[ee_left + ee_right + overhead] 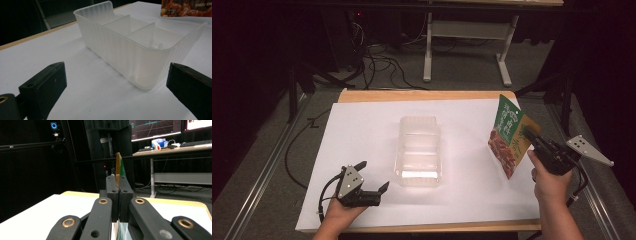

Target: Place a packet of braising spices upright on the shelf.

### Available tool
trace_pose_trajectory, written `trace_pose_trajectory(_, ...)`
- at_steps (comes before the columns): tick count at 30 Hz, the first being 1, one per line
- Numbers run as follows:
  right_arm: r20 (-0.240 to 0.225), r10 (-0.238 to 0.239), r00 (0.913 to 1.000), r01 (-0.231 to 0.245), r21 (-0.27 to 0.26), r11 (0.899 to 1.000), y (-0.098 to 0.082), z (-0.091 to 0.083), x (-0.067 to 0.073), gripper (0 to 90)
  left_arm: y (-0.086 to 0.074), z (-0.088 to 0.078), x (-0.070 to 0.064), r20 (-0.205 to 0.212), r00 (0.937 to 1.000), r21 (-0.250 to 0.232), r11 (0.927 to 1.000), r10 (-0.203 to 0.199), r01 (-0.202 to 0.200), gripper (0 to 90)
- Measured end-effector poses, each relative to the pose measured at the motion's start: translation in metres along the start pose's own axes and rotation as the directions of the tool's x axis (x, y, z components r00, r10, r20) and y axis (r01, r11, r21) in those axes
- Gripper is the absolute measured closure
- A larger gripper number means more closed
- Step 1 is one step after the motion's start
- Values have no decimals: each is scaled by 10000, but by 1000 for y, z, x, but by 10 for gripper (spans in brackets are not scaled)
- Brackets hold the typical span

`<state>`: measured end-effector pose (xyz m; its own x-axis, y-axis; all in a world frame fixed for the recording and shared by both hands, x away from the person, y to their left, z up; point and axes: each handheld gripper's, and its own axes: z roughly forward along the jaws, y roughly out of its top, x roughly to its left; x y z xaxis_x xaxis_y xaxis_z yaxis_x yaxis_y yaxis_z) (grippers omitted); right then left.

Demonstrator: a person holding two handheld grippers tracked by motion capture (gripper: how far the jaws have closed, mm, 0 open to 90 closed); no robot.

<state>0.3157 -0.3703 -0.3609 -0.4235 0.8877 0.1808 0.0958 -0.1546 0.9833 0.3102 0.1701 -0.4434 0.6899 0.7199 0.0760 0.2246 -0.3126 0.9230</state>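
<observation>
A green and orange snack pouch (510, 136) hangs above the table's right side, pinched at its right edge by my right gripper (532, 135). In the right gripper view the pouch (118, 167) stands edge-on between the closed jaws of the right gripper (117, 185). A clear plastic tray (418, 150) with three compartments lies empty at the table's middle. My left gripper (375, 175) rests near the front left, open and empty. In the left gripper view the tray (130, 52) sits just beyond the spread jaws of the left gripper (115, 82).
White paper (362, 130) covers the wooden table (422, 95). A second table's white legs (428, 50) and loose cables (382, 65) are on the floor behind. Monitors and a desk (172, 147) stand in the dark background.
</observation>
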Motion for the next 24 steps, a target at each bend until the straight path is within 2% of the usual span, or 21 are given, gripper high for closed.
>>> trace_pose_trajectory(11, -85, -245, 9997, 245, -17, 9997, 3, 0, 4, 900, 0, 0, 0, -16, 10000, -29, 10000, 5, -5, 36)
trace_pose_trajectory(16, -72, -587, 9983, 587, 86, 9982, 3, 1, 6, 900, 0, 1, 0, -45, 10000, -16, 10000, -21, 21, 36)
trace_pose_trajectory(24, -566, -990, 9935, 1008, 308, 9944, 6, 10, 12, 900, -1, 0, 1, -46, 9999, -51, 9999, -135, 135, 36)
